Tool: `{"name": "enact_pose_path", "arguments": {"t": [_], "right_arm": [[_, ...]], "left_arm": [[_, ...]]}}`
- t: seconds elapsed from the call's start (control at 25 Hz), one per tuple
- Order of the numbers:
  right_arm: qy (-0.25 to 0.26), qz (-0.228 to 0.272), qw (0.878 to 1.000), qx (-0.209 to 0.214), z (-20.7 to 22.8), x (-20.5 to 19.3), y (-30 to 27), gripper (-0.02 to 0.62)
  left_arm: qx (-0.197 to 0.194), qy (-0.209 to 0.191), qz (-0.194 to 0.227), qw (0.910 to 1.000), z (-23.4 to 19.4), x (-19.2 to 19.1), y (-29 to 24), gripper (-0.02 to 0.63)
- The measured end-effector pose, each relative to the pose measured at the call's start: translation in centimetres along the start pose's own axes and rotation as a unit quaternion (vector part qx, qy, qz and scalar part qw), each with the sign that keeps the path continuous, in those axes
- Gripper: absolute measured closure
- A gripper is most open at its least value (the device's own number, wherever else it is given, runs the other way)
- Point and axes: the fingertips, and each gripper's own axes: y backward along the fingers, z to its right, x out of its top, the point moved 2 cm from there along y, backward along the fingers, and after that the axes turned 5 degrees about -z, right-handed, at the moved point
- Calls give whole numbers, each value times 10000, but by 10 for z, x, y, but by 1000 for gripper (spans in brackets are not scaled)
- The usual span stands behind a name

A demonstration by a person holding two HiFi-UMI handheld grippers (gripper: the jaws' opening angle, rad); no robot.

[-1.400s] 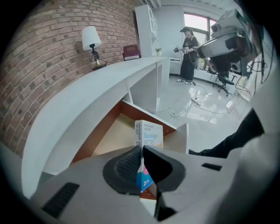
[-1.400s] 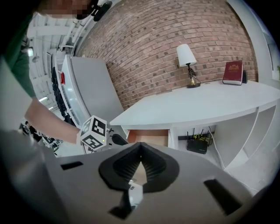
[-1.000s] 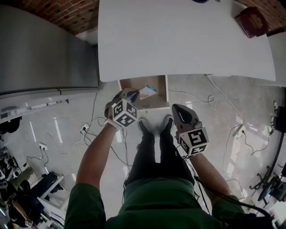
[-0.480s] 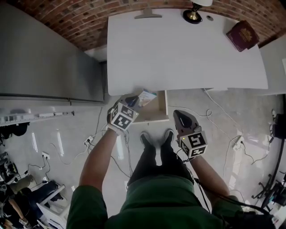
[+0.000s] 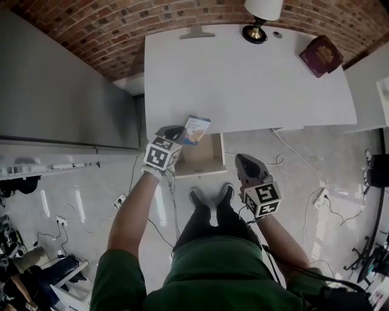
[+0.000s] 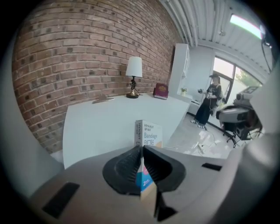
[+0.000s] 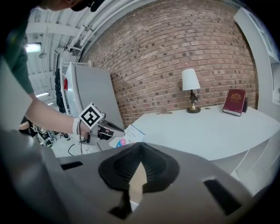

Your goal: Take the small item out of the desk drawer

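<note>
**Head view.** My left gripper (image 5: 181, 132) is clamped on the bandage box (image 5: 197, 129), which is out of the drawer (image 5: 201, 159) and sits over the front edge of the white desk (image 5: 243, 79). The drawer stands open below that edge, and the desktop hides its rear part. My right gripper (image 5: 245, 165) hangs just right of the drawer above my shoes (image 5: 211, 197). Its tips are together on nothing. A lamp (image 5: 260, 17), a red book (image 5: 321, 56) and a flat grey piece (image 5: 196, 32) lie along the far side of the desk, well apart from the box. A grey cabinet (image 5: 61, 91) flanks the desk on the left, and cables (image 5: 292, 152) trail across the floor on the right.

**Left gripper view.** Only here does the box's print read "Bandage". A person (image 6: 209, 99) stands far off across the room.

**Right gripper view.** This view alone shows the left gripper side-on, with the box projecting from its jaws beside the desk's corner. The brick wall (image 7: 175, 52) rises behind.
</note>
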Motion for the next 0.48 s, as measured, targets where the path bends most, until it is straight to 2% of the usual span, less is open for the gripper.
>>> {"name": "enact_pose_path", "arguments": {"t": [0.12, 0.24, 0.32, 0.48], "right_arm": [[-34, 8, 10000, -65, 5, 4, 0, 591], [-87, 22, 9999, -120, 8, 8, 0, 591], [-120, 27, 9998, -154, 8, 9, -1, 591], [-112, -50, 9997, -207, 8, 5, -1, 591]], "left_arm": [[-127, 521, 188, 9984, -11, 9, 0, 583], [-236, 1150, 309, 9926, -26, 13, 1, 583], [-355, 1550, 361, 9866, -37, 11, -3, 583], [-862, 2230, 339, 9704, -50, -5, -26, 583]]}}
